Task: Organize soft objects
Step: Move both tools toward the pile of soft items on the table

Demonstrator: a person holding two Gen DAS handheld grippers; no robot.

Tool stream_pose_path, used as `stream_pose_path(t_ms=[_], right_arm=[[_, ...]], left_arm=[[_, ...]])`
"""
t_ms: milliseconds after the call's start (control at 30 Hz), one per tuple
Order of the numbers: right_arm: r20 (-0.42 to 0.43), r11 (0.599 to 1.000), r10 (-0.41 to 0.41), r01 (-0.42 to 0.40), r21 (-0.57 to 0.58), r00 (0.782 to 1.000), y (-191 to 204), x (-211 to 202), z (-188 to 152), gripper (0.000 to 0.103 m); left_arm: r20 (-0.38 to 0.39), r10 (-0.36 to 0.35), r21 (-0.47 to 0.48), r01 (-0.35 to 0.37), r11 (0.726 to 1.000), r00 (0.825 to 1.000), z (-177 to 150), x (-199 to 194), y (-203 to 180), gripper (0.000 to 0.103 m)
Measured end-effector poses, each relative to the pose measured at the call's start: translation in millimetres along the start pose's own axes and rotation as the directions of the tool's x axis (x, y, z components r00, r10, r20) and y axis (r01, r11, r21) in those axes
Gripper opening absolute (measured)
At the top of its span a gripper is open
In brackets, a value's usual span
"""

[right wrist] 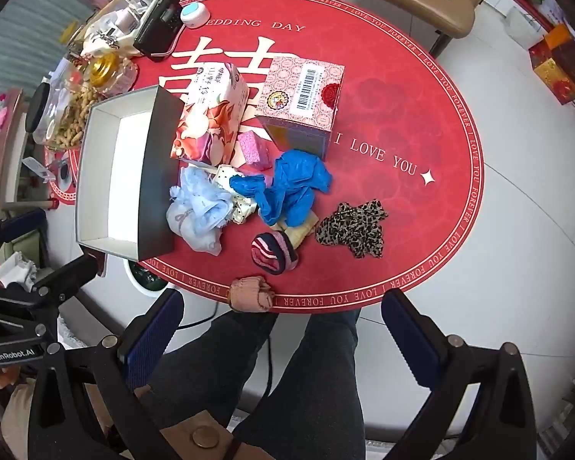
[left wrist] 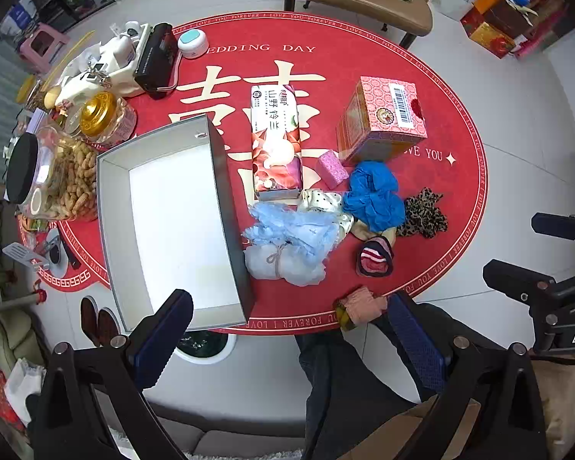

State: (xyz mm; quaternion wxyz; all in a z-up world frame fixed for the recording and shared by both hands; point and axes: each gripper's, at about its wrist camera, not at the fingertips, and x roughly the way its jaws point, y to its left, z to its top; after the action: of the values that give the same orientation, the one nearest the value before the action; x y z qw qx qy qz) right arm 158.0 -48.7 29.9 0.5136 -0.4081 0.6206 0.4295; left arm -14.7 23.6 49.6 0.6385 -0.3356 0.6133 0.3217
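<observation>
1. Soft fabric pieces lie heaped on a round red table mat [left wrist: 364, 57], just beside an empty open box [left wrist: 165, 226] with grey walls and a white floor.
2. Touching the box's outer wall is a pale blue gauzy bundle [left wrist: 287, 245] tied with string. Next to it sit a cream polka-dot cloth [left wrist: 322, 201], a bright blue crumpled cloth [left wrist: 375, 195], a leopard-print scrunchie [left wrist: 423, 212], and a striped red-and-navy rolled sock [left wrist: 373, 260].
3. A pink rolled sock [right wrist: 251, 293] rests right at the mat's near edge.
4. A small pink sponge [left wrist: 331, 168] lies between a floral tissue pack [left wrist: 275, 142] and a pink patterned carton [left wrist: 383, 115].
5. Both tools hang high above the table, pointing down. The left gripper [left wrist: 291, 341] stands wide and holds nothing; the right gripper [right wrist: 283, 341] is likewise wide and empty.
6. Risks: the pink sock could be nudged off the edge by a careless approach. Tangled cloths could lift together if a grip lands where they overlap. The gauzy bundle may snag on the box wall.
7. Readable writing: the mat says "WEDDING DAY" (first letter hidden), "I LOVE YOU", and "I LOVE YOU FOREVER" around its rim, plus a large Chinese double-happiness character. The tissue pack carries Chinese characters. The carton bears a barcode. The other tool's body, seen from the right wrist, reads "GenRobot.AI".
8. Jars of peanuts [left wrist: 57, 184] and other clutter crowd the far left.
</observation>
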Motion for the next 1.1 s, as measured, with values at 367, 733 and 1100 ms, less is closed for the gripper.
stream_pose_path(t_ms=[367, 733, 1100], right_arm=[[-0.015, 1.000, 0.013, -0.013, -0.018, 1.000, -2, 1, 4, 0.103], [-0.018, 0.999, 0.030, -0.030, -0.009, 0.999, -1, 4, 3, 0.103], [-0.016, 0.999, 0.047, -0.047, 0.015, 0.999, -10, 6, 4, 0.103]], left_arm=[[-0.002, 0.017, -0.010, -0.017, 1.000, 1.000, -1, -4, -2, 0.102], [-0.019, 0.030, -0.031, -0.031, 0.999, 0.999, -3, -2, 3, 0.102], [-0.020, 0.052, -0.002, -0.052, 0.999, 0.998, 2, -3, -5, 0.102]])
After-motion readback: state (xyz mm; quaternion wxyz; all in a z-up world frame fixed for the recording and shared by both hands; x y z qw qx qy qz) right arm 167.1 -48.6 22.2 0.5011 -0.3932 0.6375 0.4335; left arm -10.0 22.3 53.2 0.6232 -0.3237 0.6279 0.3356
